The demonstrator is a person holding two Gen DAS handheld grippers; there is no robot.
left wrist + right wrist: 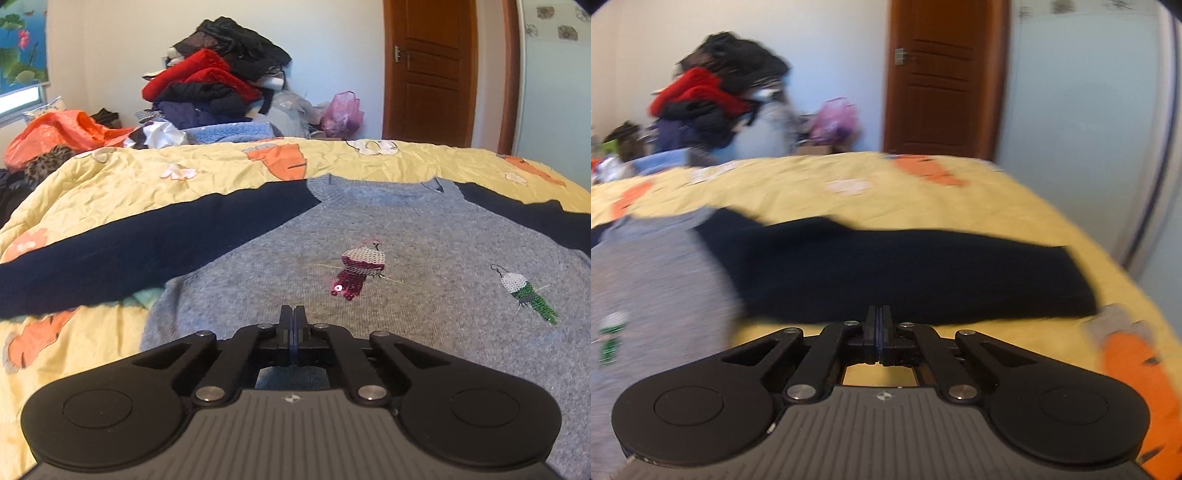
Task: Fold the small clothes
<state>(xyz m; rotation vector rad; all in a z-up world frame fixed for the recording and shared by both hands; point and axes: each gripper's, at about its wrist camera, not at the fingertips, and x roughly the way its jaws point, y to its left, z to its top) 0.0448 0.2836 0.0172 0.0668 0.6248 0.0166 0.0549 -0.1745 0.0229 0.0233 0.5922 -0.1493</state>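
A big yellow bedspread (pixel 207 173) with orange and white shapes covers the bed. On it lies a grey sweater (pixel 424 236), spread out flat with its front up and its neck hole at the far side. Its dark blue sleeves stick out to both sides. The left sleeve (pixel 122 251) runs off the edge of the left wrist view, so its end is cut off. The right sleeve (pixel 905 269) shows whole in the right wrist view, lying straight across the bedspread.

Behind the bed a tall pile of clothes (pixel 218 74) leans by the wall, with a pink bag (pixel 343 110) next to it and a brown door (pixel 430 70) farther right.

The left gripper (pixel 293 314) hangs over the sweater's lower front. Its two fingers are pressed together with nothing between them. Just past the tips is a pink sequin bird (pixel 360 267), and a green sequin bird (pixel 528 293) sits farther right.

The right gripper (pixel 880 314) is near the bottom edge of the right sleeve. Its fingers are pressed together too and hold nothing. The right wrist view is blurry, so I cannot tell if the tips touch the sleeve.
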